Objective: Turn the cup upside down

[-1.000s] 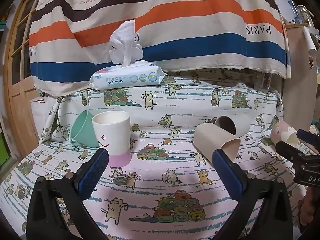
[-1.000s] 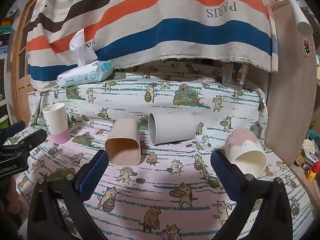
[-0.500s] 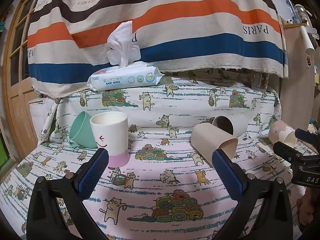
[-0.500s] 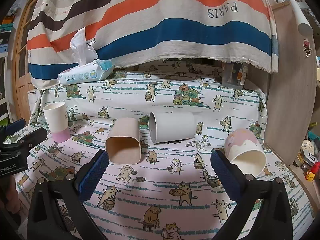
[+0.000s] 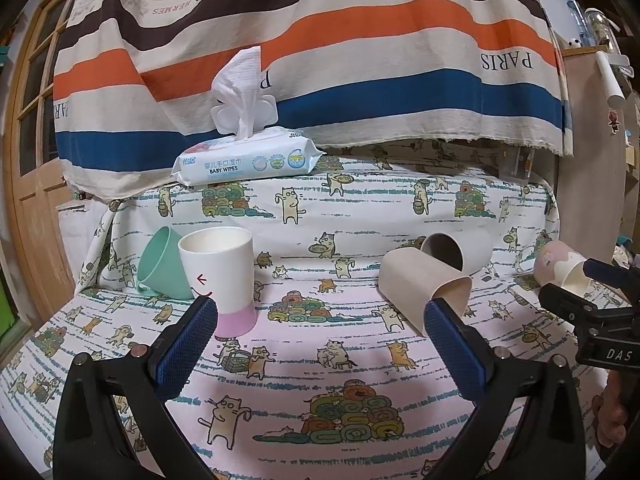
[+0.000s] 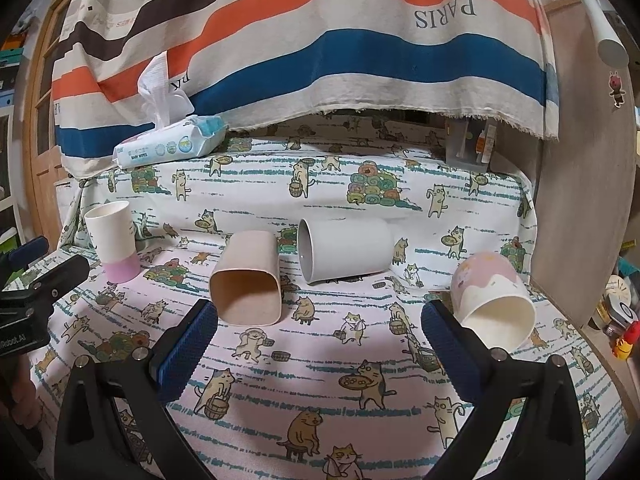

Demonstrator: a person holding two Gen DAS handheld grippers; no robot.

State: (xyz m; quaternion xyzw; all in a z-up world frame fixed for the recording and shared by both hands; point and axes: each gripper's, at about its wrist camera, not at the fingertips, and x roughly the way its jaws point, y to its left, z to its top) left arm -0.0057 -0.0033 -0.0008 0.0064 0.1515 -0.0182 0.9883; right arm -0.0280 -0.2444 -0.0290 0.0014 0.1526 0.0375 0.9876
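A white cup with a pink base (image 5: 219, 276) stands upright at the left, also in the right wrist view (image 6: 114, 240). A mint cup (image 5: 162, 264) leans tilted behind it. A beige square cup (image 6: 248, 278) lies on its side, mouth toward me, also in the left wrist view (image 5: 424, 290). A grey cup (image 6: 344, 250) lies on its side behind it. A pink-and-cream cup (image 6: 494, 298) lies on its side at the right. My left gripper (image 5: 320, 340) is open and empty, in front of the white cup. My right gripper (image 6: 319, 340) is open and empty, between the beige and pink-and-cream cups.
A cat-print cloth (image 5: 320, 372) covers the surface and a raised ledge behind. A baby wipes pack (image 5: 248, 160) sits on the ledge. A striped cloth (image 6: 320, 40) hangs behind. A wooden panel (image 6: 588, 200) stands at the right, small items (image 6: 622, 332) beside it.
Both views have shifted only slightly. The left gripper has drifted a little lower and back. No cup has moved and both grippers stay open.
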